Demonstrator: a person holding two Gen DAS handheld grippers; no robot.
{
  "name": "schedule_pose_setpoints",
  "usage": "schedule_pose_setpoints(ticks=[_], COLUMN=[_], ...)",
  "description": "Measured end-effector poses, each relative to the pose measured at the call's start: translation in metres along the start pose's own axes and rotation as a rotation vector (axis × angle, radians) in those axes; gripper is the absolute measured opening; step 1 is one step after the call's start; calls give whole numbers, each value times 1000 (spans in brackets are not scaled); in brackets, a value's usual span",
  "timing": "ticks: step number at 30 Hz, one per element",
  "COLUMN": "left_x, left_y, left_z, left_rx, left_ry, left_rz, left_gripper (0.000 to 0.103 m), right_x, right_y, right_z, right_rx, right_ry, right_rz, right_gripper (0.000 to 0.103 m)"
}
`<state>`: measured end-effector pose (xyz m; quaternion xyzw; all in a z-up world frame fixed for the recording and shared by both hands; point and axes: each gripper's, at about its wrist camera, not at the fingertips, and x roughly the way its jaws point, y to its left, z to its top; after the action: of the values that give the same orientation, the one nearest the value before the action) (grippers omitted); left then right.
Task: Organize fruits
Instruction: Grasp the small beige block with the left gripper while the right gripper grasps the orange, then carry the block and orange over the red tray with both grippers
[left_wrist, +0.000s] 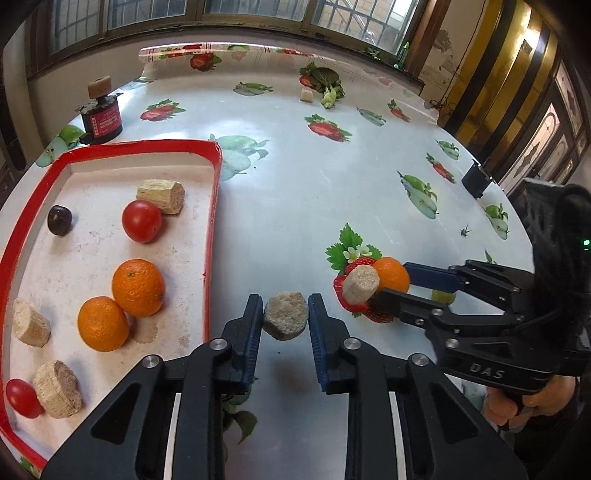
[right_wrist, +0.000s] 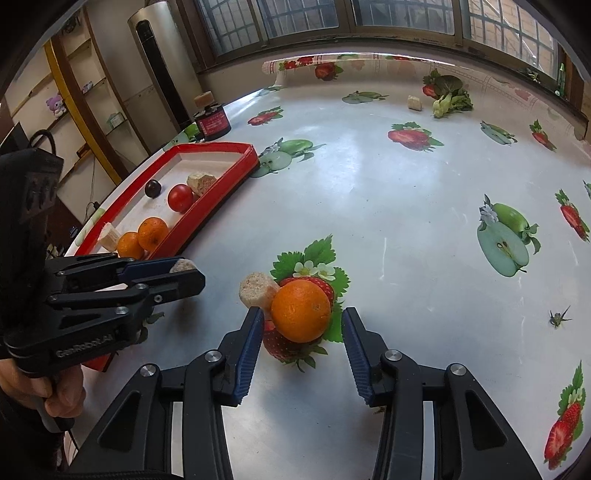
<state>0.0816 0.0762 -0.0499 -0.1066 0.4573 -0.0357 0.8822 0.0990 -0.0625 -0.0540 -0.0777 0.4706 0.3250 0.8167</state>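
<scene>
Fruits: two oranges (left_wrist: 122, 302), two tomatoes (left_wrist: 142, 220) and a dark plum (left_wrist: 59, 220) sit in the red-rimmed tray (left_wrist: 216, 206) at the table's left edge, mixed with tan cork-like chunks (left_wrist: 161, 195). One loose orange (right_wrist: 301, 311) rests on the fruit-print tablecloth (right_wrist: 388, 206), touching another tan chunk (right_wrist: 258, 290). Wide bare cloth lies beyond and to the right; tray wall close on the left. Left gripper (left_wrist: 285, 319) clenched on a tan chunk (left_wrist: 285, 315). Right gripper (right_wrist: 301, 345) unclenched, fingers straddling the loose orange, no pad contact.
</scene>
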Motion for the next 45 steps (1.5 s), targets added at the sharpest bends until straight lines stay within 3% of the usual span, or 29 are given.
schedule_pose_setpoints(ticks=[2, 5, 20, 45], left_x=[-9, -17, -55, -90], left_y=[4, 11, 29, 82], left_z=[-1, -3, -14, -30], left_rx=[-15, -31, -60, -138], left_ry=[-10, -17, -79, -135], left_rz=[-4, 0, 51, 148], left_gripper=[22, 22, 22, 22], right_x=[6, 11, -31, -30], right_y=[2, 3, 22, 91], right_z=[1, 1, 11, 29], right_rx=[-1, 1, -9, -106], right_ry=[8, 6, -87, -100], right_rz=[5, -9, 4, 67], right_gripper=[45, 34, 34, 34])
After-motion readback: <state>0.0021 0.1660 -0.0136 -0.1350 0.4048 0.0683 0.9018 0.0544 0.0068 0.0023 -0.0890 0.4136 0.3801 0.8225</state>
